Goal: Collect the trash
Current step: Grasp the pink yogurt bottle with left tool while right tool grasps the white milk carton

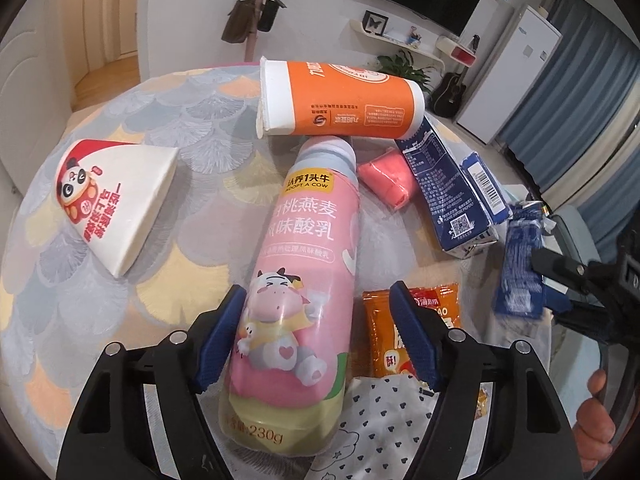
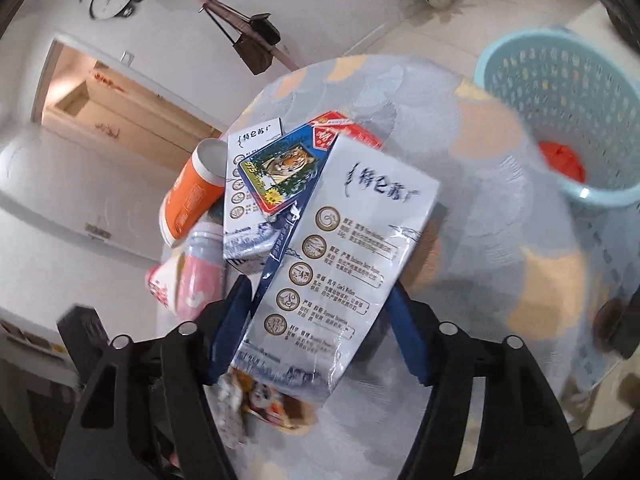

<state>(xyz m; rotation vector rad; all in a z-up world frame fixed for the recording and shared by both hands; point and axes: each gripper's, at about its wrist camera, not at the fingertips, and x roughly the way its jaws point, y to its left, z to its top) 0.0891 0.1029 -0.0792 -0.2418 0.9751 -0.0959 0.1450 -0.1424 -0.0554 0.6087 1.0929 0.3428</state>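
My left gripper [image 1: 316, 340] is open around the lower part of a pink yogurt bottle [image 1: 296, 264] lying on the table; its left pad touches the bottle, the right pad stands apart. My right gripper [image 2: 320, 332] is shut on a white and blue milk carton [image 2: 344, 248] and holds it above the table. The carton and right gripper also show at the right of the left wrist view [image 1: 520, 260]. A light blue trash basket [image 2: 560, 120] stands at the upper right with a red item [image 2: 562, 160] inside.
An orange paper cup [image 1: 340, 100] lies on its side beyond the bottle. A white triangular box [image 1: 116, 200], a pink lump [image 1: 386, 180], another blue milk carton [image 1: 444, 184], an orange snack packet [image 1: 396, 340] and a dotted wrapper [image 1: 380, 432] lie around. A tiger card box [image 2: 284, 168] lies on a carton.
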